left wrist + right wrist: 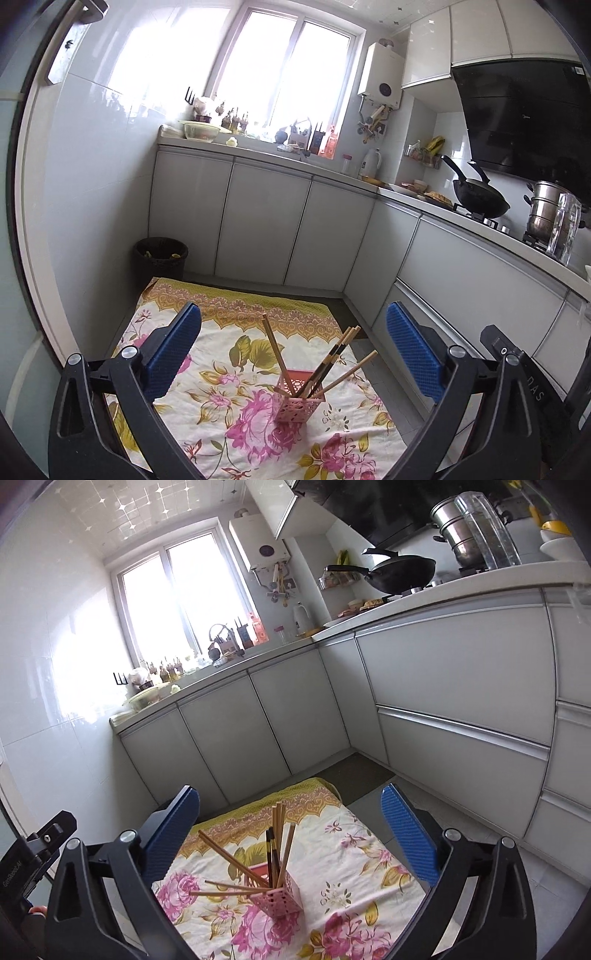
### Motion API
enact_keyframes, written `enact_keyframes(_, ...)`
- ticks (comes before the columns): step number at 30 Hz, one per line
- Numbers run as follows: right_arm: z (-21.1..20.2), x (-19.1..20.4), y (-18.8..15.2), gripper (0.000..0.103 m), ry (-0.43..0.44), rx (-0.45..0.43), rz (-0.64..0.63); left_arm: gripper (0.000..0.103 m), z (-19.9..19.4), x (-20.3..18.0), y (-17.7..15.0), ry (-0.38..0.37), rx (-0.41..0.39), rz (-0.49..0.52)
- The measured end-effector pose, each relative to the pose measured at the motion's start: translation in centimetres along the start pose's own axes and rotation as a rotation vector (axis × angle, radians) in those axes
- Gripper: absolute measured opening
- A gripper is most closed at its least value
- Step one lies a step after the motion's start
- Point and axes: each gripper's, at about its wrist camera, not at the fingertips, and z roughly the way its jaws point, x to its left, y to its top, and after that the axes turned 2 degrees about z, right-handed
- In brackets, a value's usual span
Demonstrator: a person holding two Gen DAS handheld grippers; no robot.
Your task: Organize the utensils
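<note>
**Kid:** When you look from the left side, what do you see first?

**Friend:** A dark bin (161, 256) sits in the far left corner by the wall. Next to it a flowery cloth (236, 435) lies spread on the floor.

**Kid:** What is the left hand-held gripper (291, 354) doing?

**Friend:** Its blue pads are spread wide apart. Nothing is between them and they touch nothing.

**Kid:** Where are the chopsticks (332, 360)?

**Friend:** They stand in a little pink basket (295, 404) on the cloth, near the middle. They lean out in different ways, like a fan. Some are plain wood and a few are dark with light bands.

**Kid:** What is more to the right?

**Friend:** Grey cupboards run along the wall. On the bench (406, 197) above them sit a black pan (480, 201) and then a shiny pot (545, 210).

**Kid:** And the right hand-held gripper (290, 834)?

**Friend:** It is wide open too, and empty. From its camera the pink basket (275, 899) stands on the cloth (332, 904) ahead of it, lower than the pads, with the chopsticks (279, 845) sticking up and out to the left.
</note>
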Motion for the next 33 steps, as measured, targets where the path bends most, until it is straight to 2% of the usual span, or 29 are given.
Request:
enact_keyframes(2, -0.7, -0.4, -0.6, 0.096, 0.02, 0.04, -0.005, 0.096, -0.8, -0.7, -1.0, -0.022, 0.013, 0.023)
enact_keyframes(4, -1.1, -0.7, -1.2, 0.096, 0.0, 0.068, -0.015, 0.096, -1.5, -1.0, -1.7, -0.023, 0.036, 0.031)
enact_keyframes(10, -2.9, -0.8, -2.8, 0.096, -0.065, 0.111, -0.07, 0.096, -3.1, -2.7, -2.9, 0.148, 0.076, 0.108)
enact_keyframes(18, -3.5, -0.7, -3.5, 0.096, -0.049, 0.166, -0.094, 0.096, -4.5, -3.2, -3.4, 0.157, 0.098, 0.102)
enact_keyframes(33, -3.7, -1.3, -4.0, 0.096, -0.036, 0.192, -0.082, 0.096, -4.9, -3.5, -3.1, 0.181, 0.089, 0.128)
